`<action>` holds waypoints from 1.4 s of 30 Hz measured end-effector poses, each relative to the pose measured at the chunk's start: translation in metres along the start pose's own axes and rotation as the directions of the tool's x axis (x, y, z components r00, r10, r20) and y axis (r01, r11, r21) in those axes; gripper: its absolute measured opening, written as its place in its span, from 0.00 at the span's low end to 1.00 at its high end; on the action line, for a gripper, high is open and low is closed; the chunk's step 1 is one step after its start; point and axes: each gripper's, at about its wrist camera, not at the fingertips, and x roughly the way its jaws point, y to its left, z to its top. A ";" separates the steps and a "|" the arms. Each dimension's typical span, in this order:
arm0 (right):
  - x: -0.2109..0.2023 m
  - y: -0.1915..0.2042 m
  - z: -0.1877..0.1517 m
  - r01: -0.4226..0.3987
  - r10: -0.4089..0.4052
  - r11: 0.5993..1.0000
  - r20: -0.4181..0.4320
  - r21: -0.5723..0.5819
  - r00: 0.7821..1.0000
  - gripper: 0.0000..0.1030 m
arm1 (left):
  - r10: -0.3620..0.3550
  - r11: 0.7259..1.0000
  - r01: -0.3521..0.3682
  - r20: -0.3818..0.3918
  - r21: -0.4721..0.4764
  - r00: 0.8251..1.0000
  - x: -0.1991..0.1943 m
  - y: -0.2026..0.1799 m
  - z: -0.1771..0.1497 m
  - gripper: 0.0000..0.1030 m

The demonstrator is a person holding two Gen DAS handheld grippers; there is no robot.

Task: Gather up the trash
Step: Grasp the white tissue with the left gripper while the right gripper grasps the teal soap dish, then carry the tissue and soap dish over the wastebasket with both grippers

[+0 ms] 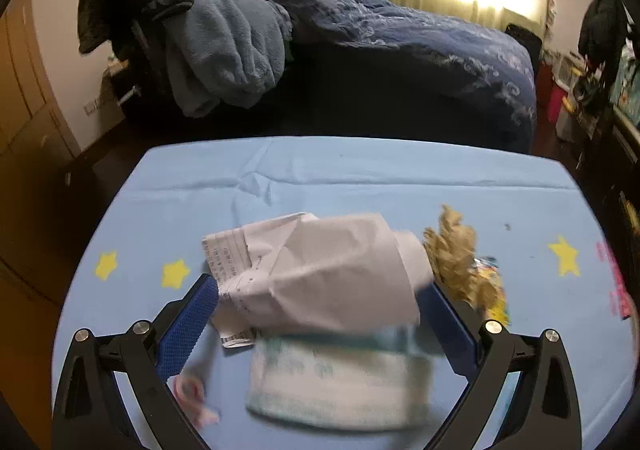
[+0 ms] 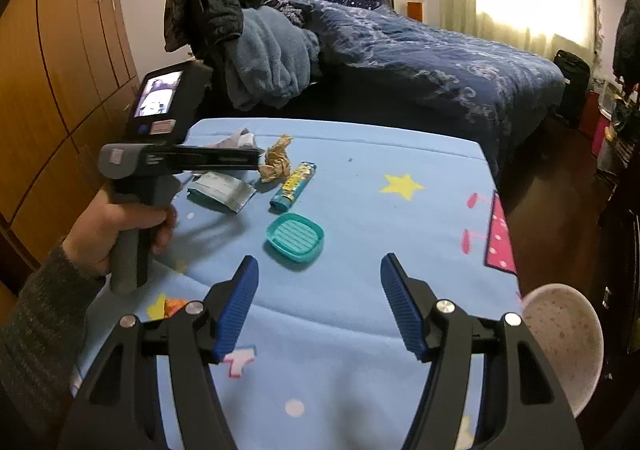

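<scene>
My left gripper (image 1: 320, 298) has its jaws closed against both sides of a crumpled white paper (image 1: 320, 270) and holds it just above the blue table cloth (image 1: 360, 178). Under it lies a white and green packet (image 1: 340, 378), also in the right wrist view (image 2: 222, 190). A brown crumpled tissue (image 1: 452, 250) and a colourful wrapper (image 1: 494, 290) lie to the right; both show in the right wrist view, the tissue (image 2: 276, 160) and the wrapper (image 2: 294, 186). My right gripper (image 2: 320, 302) is open and empty over the near part of the table.
A teal soap dish (image 2: 295, 236) sits in front of my right gripper. A white speckled bowl (image 2: 564, 338) is at the table's right edge. A bed with a dark blue quilt (image 2: 420, 50) and piled clothes (image 2: 256, 50) stands behind the table. Wooden wardrobes (image 2: 52, 70) are at the left.
</scene>
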 end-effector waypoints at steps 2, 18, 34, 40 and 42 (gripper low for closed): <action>0.006 0.003 0.004 0.002 -0.002 1.000 -0.004 -0.005 1.000 0.63 | 0.017 1.000 -0.017 0.009 0.008 1.000 0.005 0.002 0.003 0.87; 0.096 0.029 0.020 0.013 -0.017 0.999 -0.149 -0.031 0.989 0.59 | -0.109 0.988 0.126 0.165 -0.094 0.980 -0.048 0.052 0.001 0.20; 0.075 0.020 0.008 -0.018 0.019 1.000 -0.136 0.014 0.991 0.43 | -0.221 0.962 0.255 0.264 -0.102 0.939 -0.144 0.052 -0.030 0.20; 0.037 0.016 -0.008 -0.017 0.019 1.000 -0.092 0.024 0.996 0.43 | -0.234 0.960 0.266 0.275 -0.083 0.933 -0.168 0.038 -0.049 0.20; 0.026 0.014 -0.014 -0.024 0.027 0.999 -0.082 0.035 0.996 0.43 | -0.244 0.958 0.275 0.271 -0.079 0.931 -0.176 0.032 -0.055 0.20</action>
